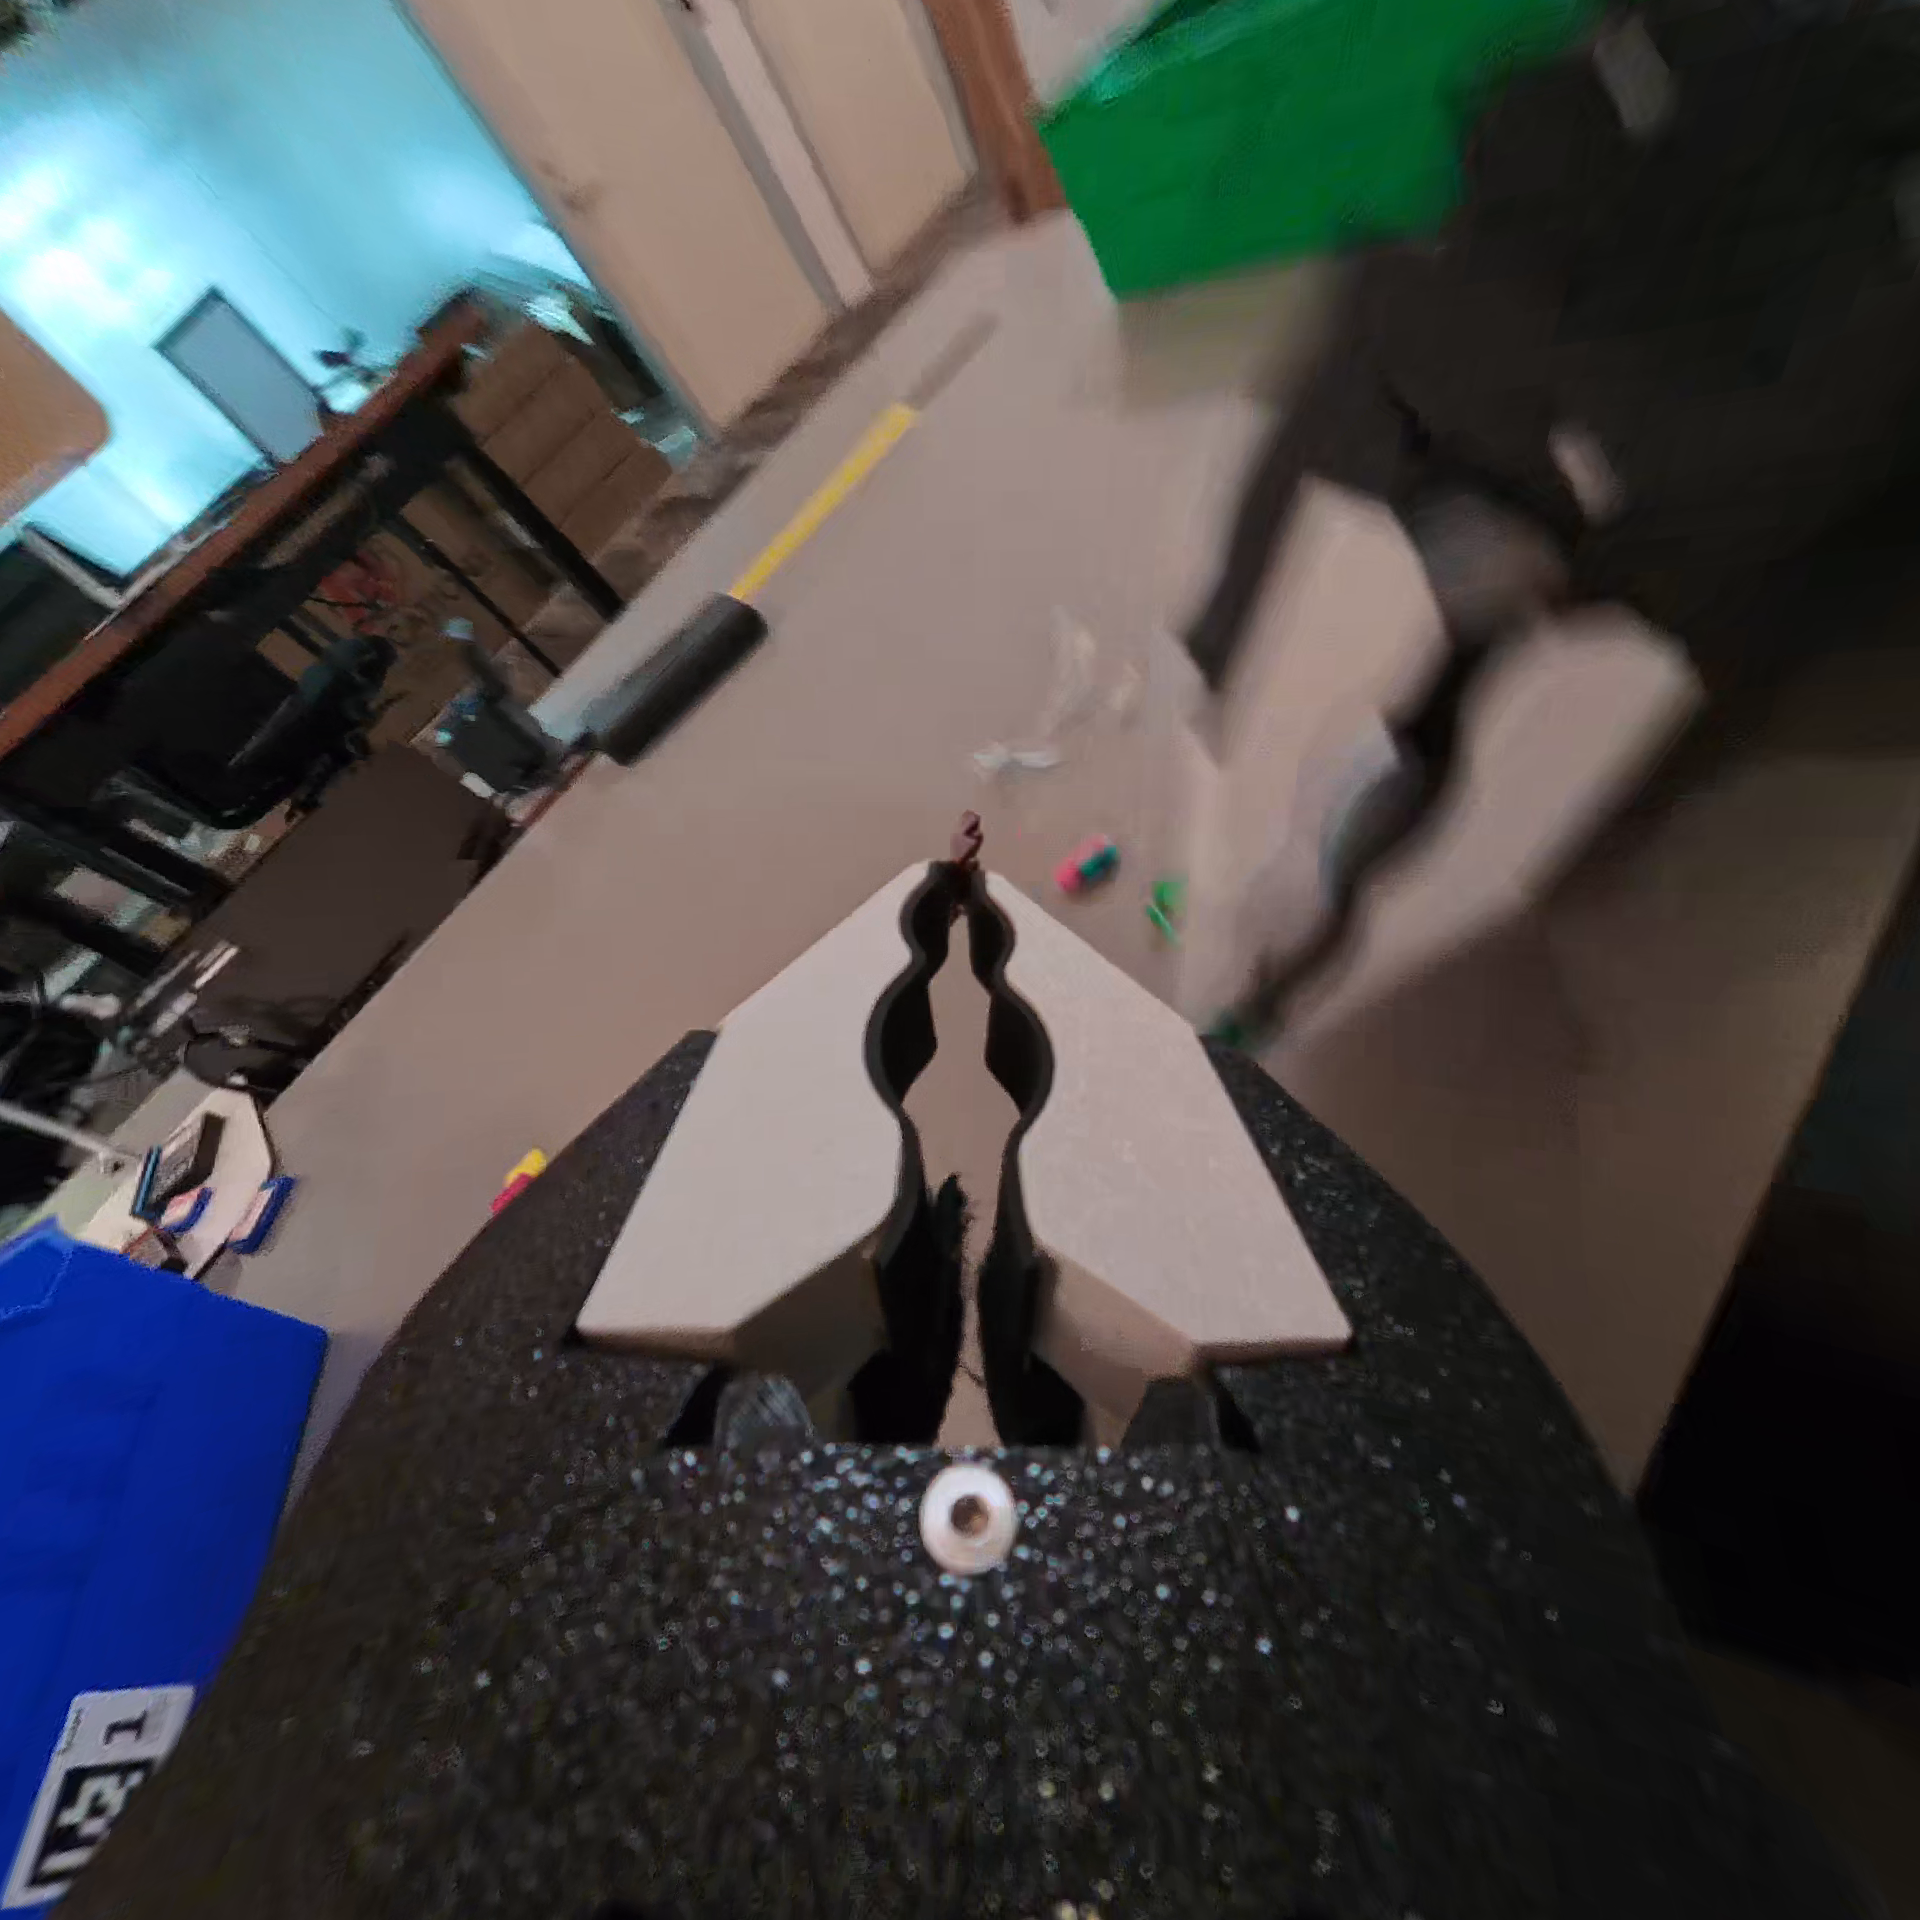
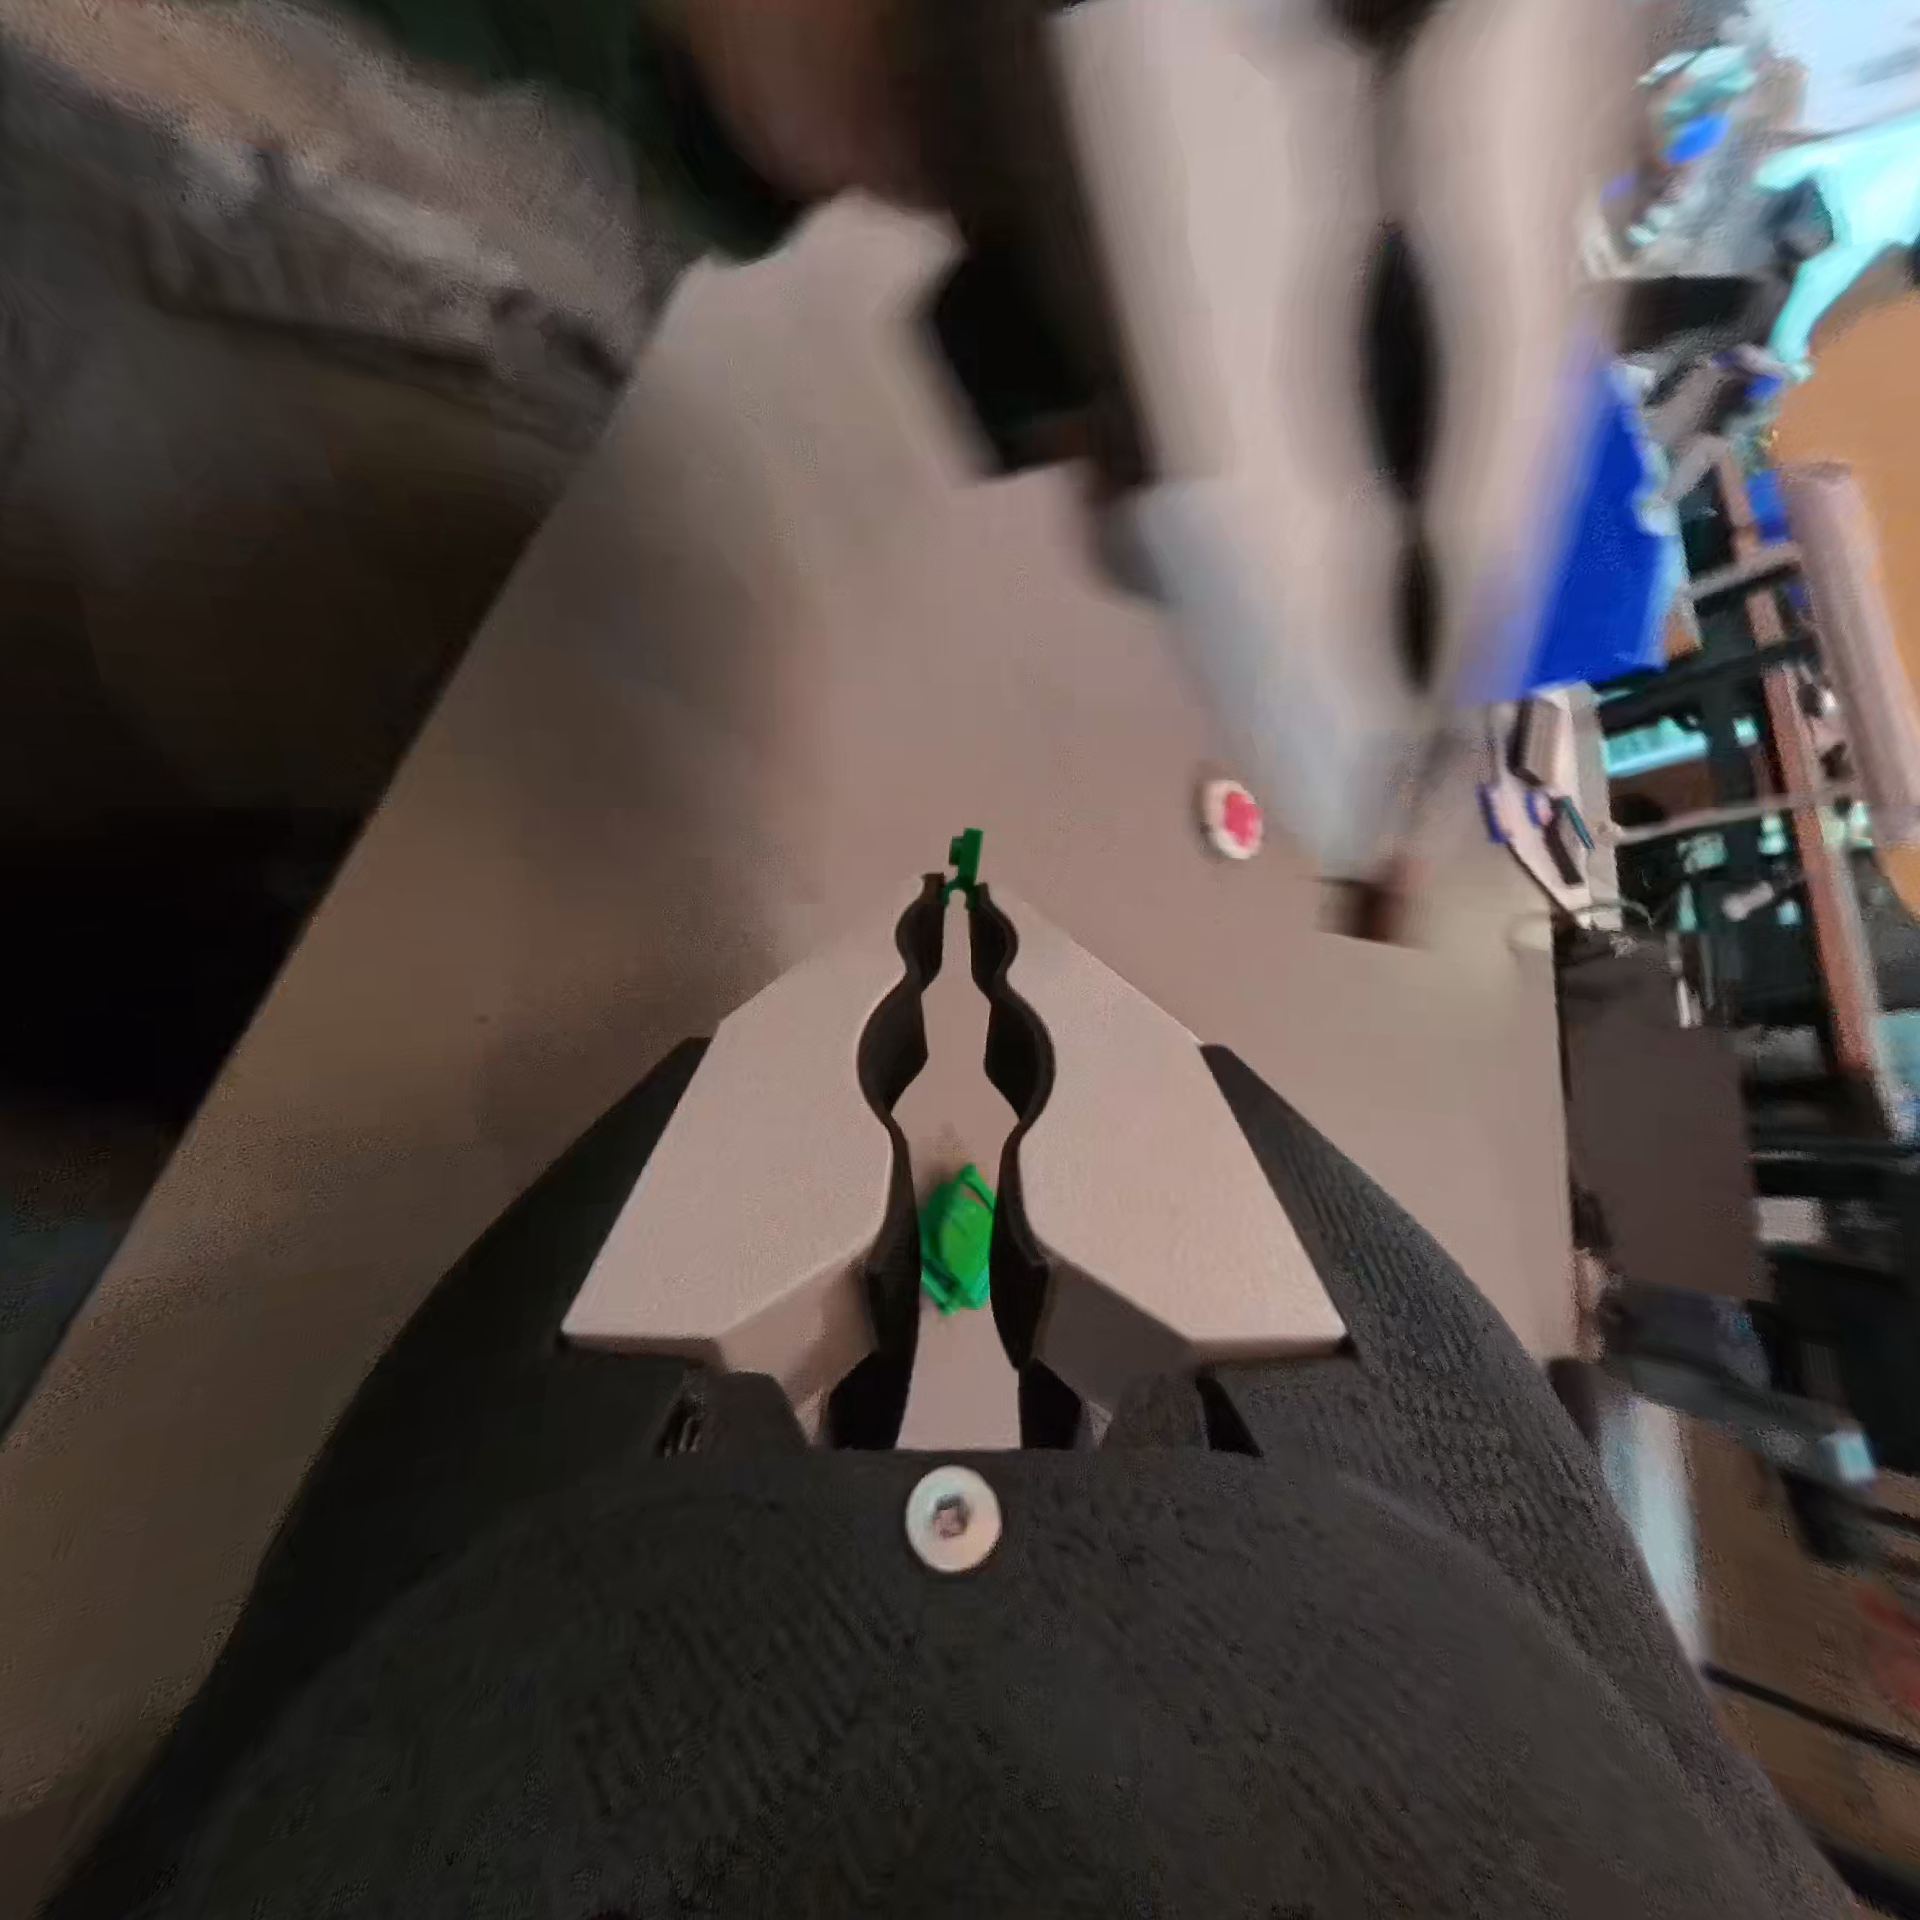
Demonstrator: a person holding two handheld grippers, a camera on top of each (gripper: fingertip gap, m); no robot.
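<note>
Presently, left gripper pinches a dark red twist-tie, right gripper a green twist-tie, each projecting at twelve o'clock above the table; likely light, bendable, best held mid-length.

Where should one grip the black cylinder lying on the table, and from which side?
Probably the black cylinder at mid-length, from above, fingers across its long axis: it lies on its side on the table, so both round flanks are free.
</note>
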